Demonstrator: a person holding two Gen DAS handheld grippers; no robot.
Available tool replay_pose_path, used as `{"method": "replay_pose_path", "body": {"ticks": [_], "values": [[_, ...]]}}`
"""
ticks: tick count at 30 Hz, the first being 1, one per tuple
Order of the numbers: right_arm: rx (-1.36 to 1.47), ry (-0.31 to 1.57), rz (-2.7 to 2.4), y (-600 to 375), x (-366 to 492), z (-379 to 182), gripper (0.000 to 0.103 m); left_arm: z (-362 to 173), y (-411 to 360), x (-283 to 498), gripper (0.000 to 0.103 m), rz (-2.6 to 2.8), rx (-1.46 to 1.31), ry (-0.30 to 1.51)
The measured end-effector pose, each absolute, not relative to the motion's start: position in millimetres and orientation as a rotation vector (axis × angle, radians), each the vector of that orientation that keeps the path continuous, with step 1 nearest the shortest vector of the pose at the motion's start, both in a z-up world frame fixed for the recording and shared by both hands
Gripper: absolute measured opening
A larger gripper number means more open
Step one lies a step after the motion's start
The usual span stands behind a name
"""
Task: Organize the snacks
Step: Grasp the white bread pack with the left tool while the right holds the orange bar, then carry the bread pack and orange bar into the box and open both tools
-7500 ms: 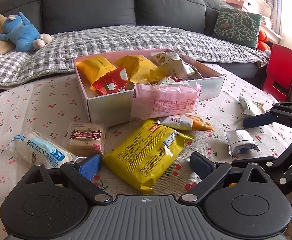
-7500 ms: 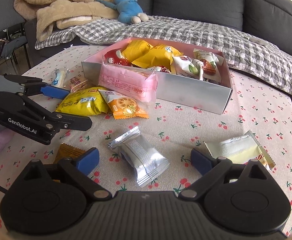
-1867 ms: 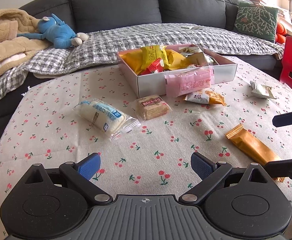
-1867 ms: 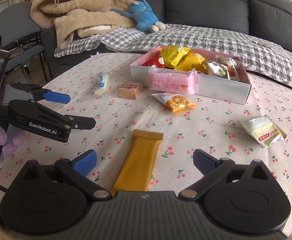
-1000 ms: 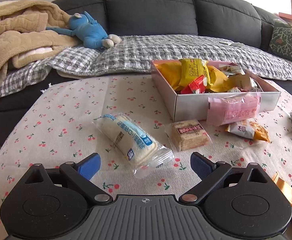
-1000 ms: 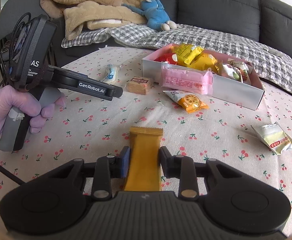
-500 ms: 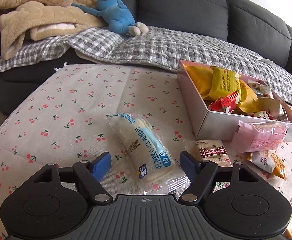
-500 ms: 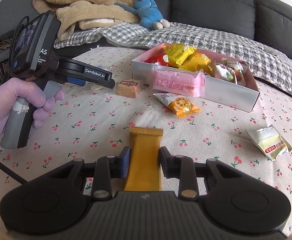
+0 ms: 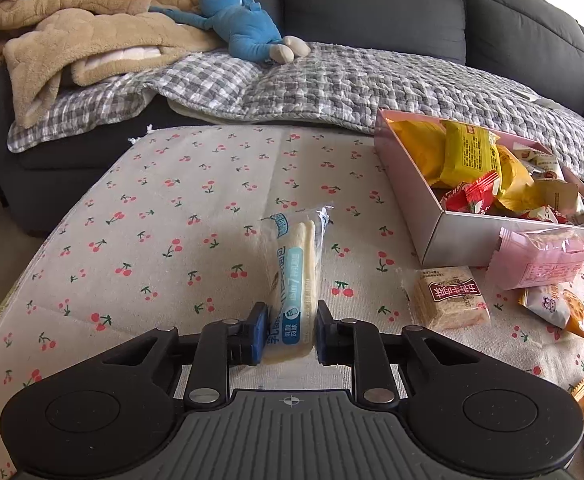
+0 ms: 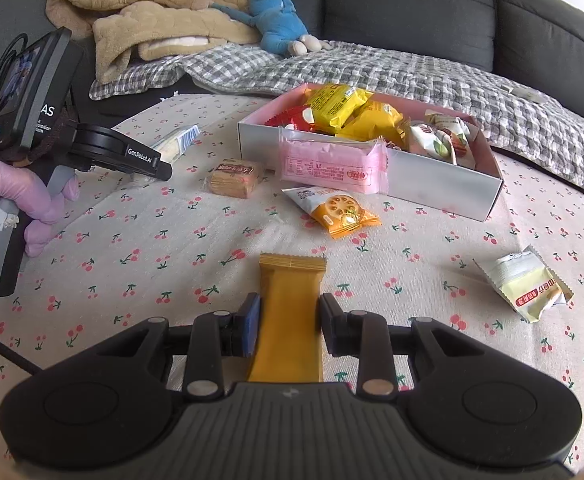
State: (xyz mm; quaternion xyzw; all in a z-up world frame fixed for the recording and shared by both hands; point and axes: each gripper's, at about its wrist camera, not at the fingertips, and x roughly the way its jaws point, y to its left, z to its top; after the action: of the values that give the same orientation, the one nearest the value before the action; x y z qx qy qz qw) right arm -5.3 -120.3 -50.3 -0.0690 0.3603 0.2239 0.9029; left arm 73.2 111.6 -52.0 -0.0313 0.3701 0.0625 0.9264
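The left hand-held gripper (image 9: 291,334) has just been closing, and now its two blue pads squeeze a white roll pack (image 9: 295,280) with a blue label. The pack stands on its edge between the pads, with its far end on the surface (image 9: 172,208). The right hand-held gripper (image 10: 289,324) is closed tight on a gold bar (image 10: 290,312). The bar points away from it, over the cherry cloth. In the right view, a hand in a purple glove (image 10: 20,200) holds the handle of the left hand-held gripper.

To the right of the roll pack lies one brown biscuit pack (image 9: 450,298). It is near but not touching. Past it, one pink pack (image 9: 542,258) leans on the front wall of the box (image 9: 464,236). Just in front of the pink pack lies one small orange and white bag (image 9: 558,310). One pale yellow packet (image 10: 526,286) lies alone, well off to the right of the gold bar.

The box is open on top and holds many snacks in a pile. I can count three yellow bags and one red bag (image 9: 470,196) on the left side. The rest are mixed up, and I cannot count them.

Nothing lies between the roll pack and the box wall but bare cloth. Behind the surface is a dark sofa (image 9: 372,12) with a grey check blanket (image 9: 332,84), one blue soft toy (image 9: 244,26) and a tan blanket (image 9: 80,36) in a heap.
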Motion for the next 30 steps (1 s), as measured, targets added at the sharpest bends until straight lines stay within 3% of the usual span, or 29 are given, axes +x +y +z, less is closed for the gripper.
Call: {"method": "replay_pose_path", "body": {"ticks": [30], "values": [[0.014,0.737,0.292,-165,39,-24,0.029,-15,99,63,0.018,0.017,-0.180,0.738]]}}
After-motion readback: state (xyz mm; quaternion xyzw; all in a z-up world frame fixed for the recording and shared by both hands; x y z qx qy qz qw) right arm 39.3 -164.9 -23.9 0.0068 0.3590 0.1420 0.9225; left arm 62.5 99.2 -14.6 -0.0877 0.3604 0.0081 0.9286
